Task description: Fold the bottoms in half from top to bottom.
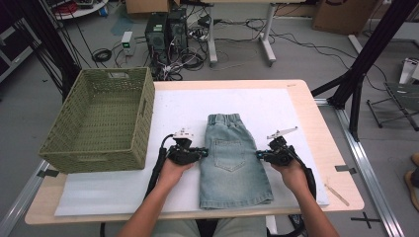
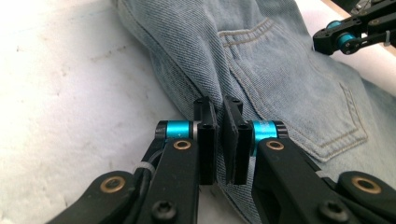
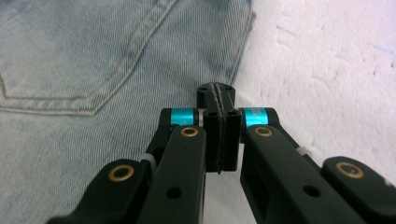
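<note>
Denim shorts (image 1: pixel 233 160): pale blue, laid flat near the middle of the white-covered surface (image 1: pixel 99 190), waistband toward the far edge, hems toward the person, a back pocket facing up; a second point on the same shorts (image 2: pixel 280 70) from the left gripper view shows the pocket stitching and the side seam running toward the jaws.

Left hand-held gripper (image 1: pixel 201 152): at the shorts' left edge, about mid-length; in its own view (image 2: pixel 219 109) the jaws stand almost together with a thin gap, and the folded denim edge runs up to and under them; whether cloth is pinched between the pads I cannot tell.

Right hand-held gripper (image 1: pixel 258 155): at the shorts' right edge, opposite the left one; in its own view (image 3: pixel 216 95) the jaws are pressed fully together, tips lying over the outer seam, the white cover just beside; no cloth visibly caught between them.

Woven basket (image 1: pixel 101 118): green, rectangular, on the surface's left far corner, well apart from the shorts.

Person's forearms: entering from the near edge, one hand on each hand-held gripper.
</note>
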### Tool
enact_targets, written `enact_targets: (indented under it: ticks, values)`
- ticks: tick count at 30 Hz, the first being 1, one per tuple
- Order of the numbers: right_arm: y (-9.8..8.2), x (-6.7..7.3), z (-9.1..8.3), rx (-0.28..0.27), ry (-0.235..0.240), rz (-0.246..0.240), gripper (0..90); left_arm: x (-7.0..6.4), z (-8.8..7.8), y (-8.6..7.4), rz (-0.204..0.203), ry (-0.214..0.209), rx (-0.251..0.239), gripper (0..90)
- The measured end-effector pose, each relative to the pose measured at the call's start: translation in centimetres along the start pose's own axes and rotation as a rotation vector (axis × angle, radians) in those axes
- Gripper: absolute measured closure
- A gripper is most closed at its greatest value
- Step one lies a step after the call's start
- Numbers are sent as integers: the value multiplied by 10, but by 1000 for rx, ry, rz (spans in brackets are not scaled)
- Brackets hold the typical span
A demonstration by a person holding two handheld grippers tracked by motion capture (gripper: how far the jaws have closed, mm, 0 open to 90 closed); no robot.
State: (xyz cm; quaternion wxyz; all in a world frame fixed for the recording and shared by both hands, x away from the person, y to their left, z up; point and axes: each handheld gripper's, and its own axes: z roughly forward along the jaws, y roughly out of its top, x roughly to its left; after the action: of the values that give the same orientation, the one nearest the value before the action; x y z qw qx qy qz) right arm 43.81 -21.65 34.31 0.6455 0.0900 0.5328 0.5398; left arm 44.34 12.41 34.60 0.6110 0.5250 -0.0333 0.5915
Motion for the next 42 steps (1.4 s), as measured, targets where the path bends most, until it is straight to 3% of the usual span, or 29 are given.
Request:
enact_targets:
  ticks: [2,3,6,7,9,10,13,15,16,17,19,25,27,28,29,30,31,33,35,38,42]
  values:
    - [-2,-1,-2,-31,-8,12,891,1,0,0,-12,0,-5,835]
    - [-2,-3,-4,-57,-6,29,787,1,0,0,-15,4,-9,805]
    - [3,-6,-8,-133,-9,78,606,4,-1,1,-31,31,-59,569]
    - [5,-6,-9,-148,-31,75,573,6,-2,2,-39,31,-79,517]
    - [9,-4,-5,-155,-32,71,515,10,-1,3,-67,28,-119,512]
    - [11,-3,-2,-141,-29,72,502,11,2,5,-79,26,-115,511]
    - [13,-3,13,-66,-34,61,531,12,12,6,-81,11,-66,540]
    - [13,-7,16,-61,41,84,741,9,13,7,-54,1,-51,645]
    - [14,-6,15,-57,59,73,791,7,13,7,-32,10,-42,725]
    - [14,-4,14,-53,48,52,832,6,13,7,-18,18,-33,790]
    - [13,-1,12,-48,36,25,852,5,9,6,-7,17,-24,851]
    - [3,5,4,-41,48,-8,860,-1,-1,0,4,-40,4,853]
    - [1,6,2,-41,49,-7,856,0,-2,1,13,-31,-15,789]
    - [1,6,2,-43,46,-8,844,2,-2,3,10,-18,-40,671]
    - [2,6,2,-48,44,-8,804,4,-2,5,-3,-10,-70,540]
    - [3,7,1,-54,37,-10,725,4,-2,5,-3,-10,-70,476]
    - [4,7,0,-69,35,-11,651,9,-3,12,7,4,-146,440]
    - [4,8,-4,-104,47,-22,608,13,1,22,-12,37,-178,348]
    - [3,7,-8,-131,47,-26,588,18,9,32,-39,53,-153,246]
    - [2,6,-14,-151,42,-22,588,20,25,44,-55,47,-95,246]
    - [1,4,-17,-158,47,-22,588,17,42,51,-35,73,-18,247]
